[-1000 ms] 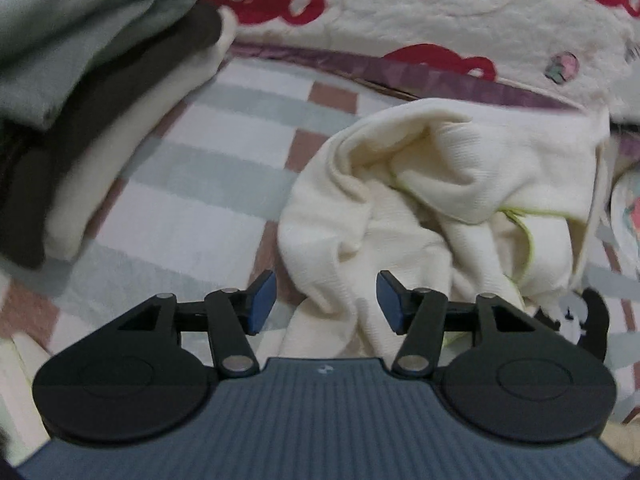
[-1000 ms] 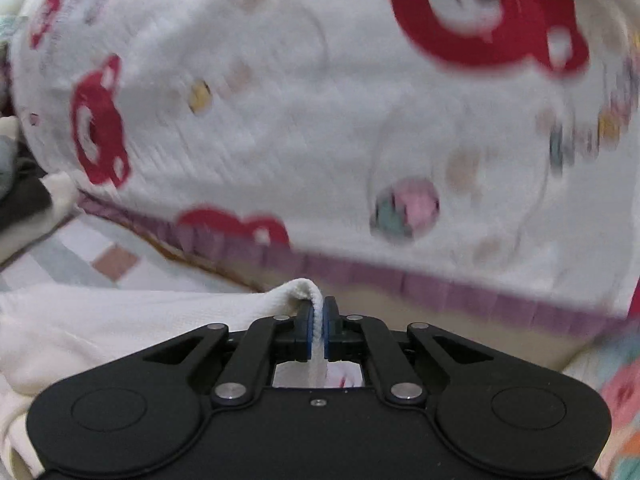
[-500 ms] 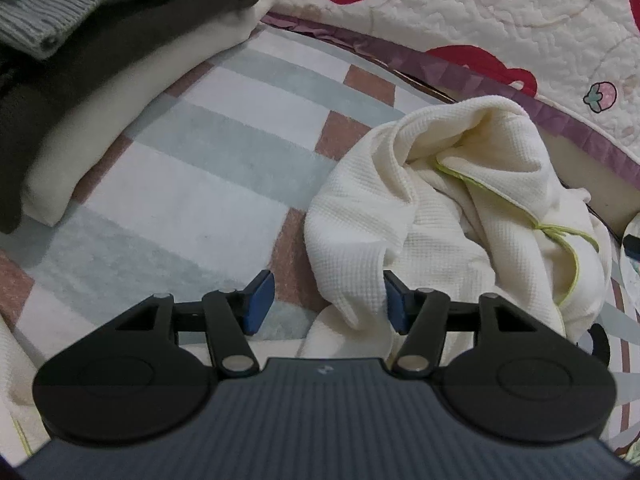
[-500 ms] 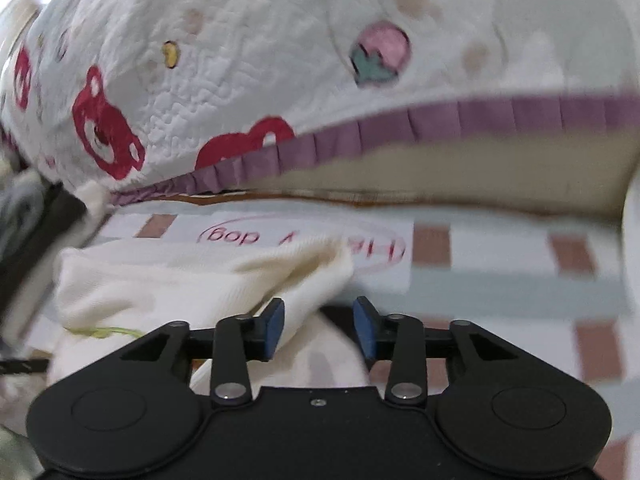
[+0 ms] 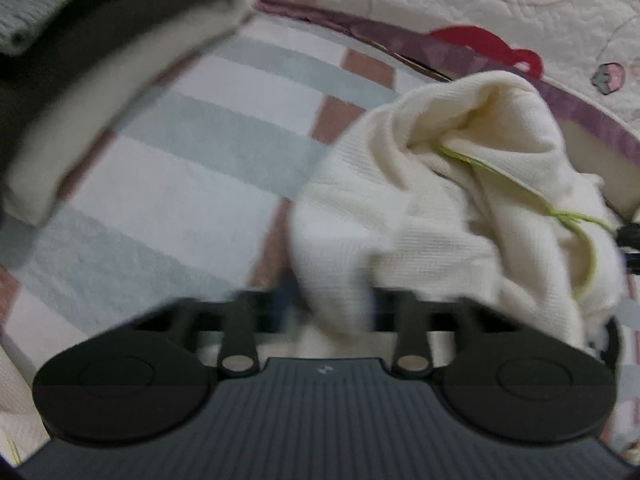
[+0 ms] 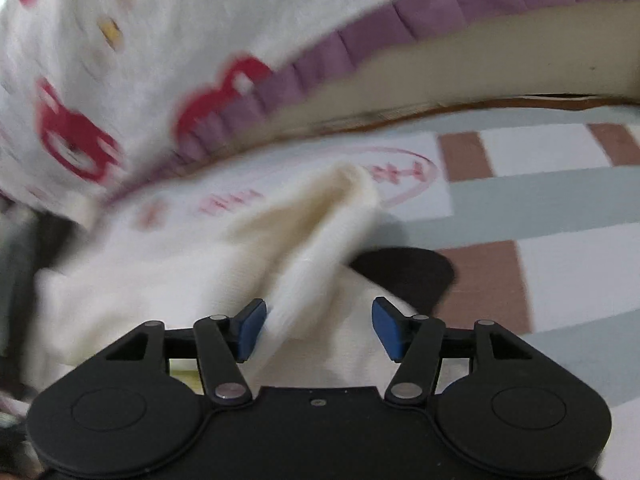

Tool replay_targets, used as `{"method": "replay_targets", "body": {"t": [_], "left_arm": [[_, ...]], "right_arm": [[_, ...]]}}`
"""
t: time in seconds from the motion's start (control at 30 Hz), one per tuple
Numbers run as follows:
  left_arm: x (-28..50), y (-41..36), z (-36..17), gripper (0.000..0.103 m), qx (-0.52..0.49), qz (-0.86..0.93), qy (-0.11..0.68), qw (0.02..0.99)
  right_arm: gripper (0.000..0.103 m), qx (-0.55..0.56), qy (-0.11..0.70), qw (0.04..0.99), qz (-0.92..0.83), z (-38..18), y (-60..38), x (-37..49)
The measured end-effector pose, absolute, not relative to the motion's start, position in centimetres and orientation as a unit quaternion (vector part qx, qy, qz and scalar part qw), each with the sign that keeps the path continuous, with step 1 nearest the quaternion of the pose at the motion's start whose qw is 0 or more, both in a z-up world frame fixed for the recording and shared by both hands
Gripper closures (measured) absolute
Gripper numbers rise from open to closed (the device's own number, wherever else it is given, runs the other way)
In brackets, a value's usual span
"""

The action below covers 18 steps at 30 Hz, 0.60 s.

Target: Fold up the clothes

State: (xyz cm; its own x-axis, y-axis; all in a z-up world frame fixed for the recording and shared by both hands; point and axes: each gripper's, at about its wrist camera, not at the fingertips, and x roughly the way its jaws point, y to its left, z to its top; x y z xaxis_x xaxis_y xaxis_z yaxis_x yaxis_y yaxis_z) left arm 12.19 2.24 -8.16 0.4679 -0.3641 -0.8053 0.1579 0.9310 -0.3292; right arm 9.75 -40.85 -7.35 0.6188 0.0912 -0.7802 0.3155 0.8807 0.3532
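**Grip handover: right tool releases, left tool takes the cream garment**

The cream garment (image 5: 432, 216) lies crumpled on the striped mat (image 5: 192, 184), just in front of the quilted bedding edge (image 5: 500, 8). A stack of folded clothes (image 5: 80, 60) sits at the far left of the mat, well apart from the garment.

Right tool (image 6: 318, 330): a second ago its pads were clamped on a fold of the cream cloth, held up against the bedding. The jaws have just been opening and now stand wide. A ridge of the garment (image 6: 304, 248) lies between the blue pads, close to the left one, but neither pad presses on it. The garment is released from this side and has dropped back onto the mat.

Left tool (image 5: 326, 312): a second ago its jaws stood apart with the near edge of the garment in front of them. The jaws have just been closing. The view is blurred at the fingertips, but cream cloth fills the gap between them, so the tool reads as clenched on the near lower edge of the garment.

Effect on the task: the garment is not yet spread or folded; it remains bunched, with its green-stitched hem (image 5: 520, 192) twisted inward. Control has passed to the left side. The probable next requirement is a fresh grip point for the right tool, so that both tools can pull the cloth flat before any fold.
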Motion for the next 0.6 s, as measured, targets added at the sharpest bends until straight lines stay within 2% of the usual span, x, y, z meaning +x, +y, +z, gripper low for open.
{"method": "replay_targets", "body": {"t": [0.1,0.13,0.17,0.2,0.3,0.43,0.6], "left_arm": [[11.9,1.9,-7.2,0.099,-0.072,-0.141,0.466,0.871],[11.8,1.8,-6.9,0.100,-0.060,-0.136,0.457,0.877],[11.6,1.7,-6.4,0.100,-0.028,-0.122,0.437,0.891],[11.5,1.6,-6.1,0.100,-0.004,-0.112,0.421,0.900],[11.6,2.4,-5.8,0.100,0.010,-0.086,0.410,0.908],[11.8,3.4,-7.0,0.100,0.040,-0.041,0.421,0.905],[12.1,5.8,-7.1,0.100,-0.015,-0.052,0.430,0.901]], "right_arm": [[0.042,0.227,0.429,0.871,-0.074,-8.2,-40.7,10.0],[0.049,0.206,0.419,0.881,-0.071,-7.8,-40.4,9.9],[0.089,0.172,0.407,0.895,-0.067,-7.2,-40.0,9.8],[0.099,0.137,0.397,0.905,-0.067,-6.6,-39.6,9.7],[0.099,0.060,0.376,0.917,-0.119,-4.4,-39.8,9.4],[0.099,0.043,0.345,0.920,-0.182,-1.8,-41.6,8.9],[0.100,0.016,0.315,0.927,-0.204,0.6,-42.4,8.1]]}}
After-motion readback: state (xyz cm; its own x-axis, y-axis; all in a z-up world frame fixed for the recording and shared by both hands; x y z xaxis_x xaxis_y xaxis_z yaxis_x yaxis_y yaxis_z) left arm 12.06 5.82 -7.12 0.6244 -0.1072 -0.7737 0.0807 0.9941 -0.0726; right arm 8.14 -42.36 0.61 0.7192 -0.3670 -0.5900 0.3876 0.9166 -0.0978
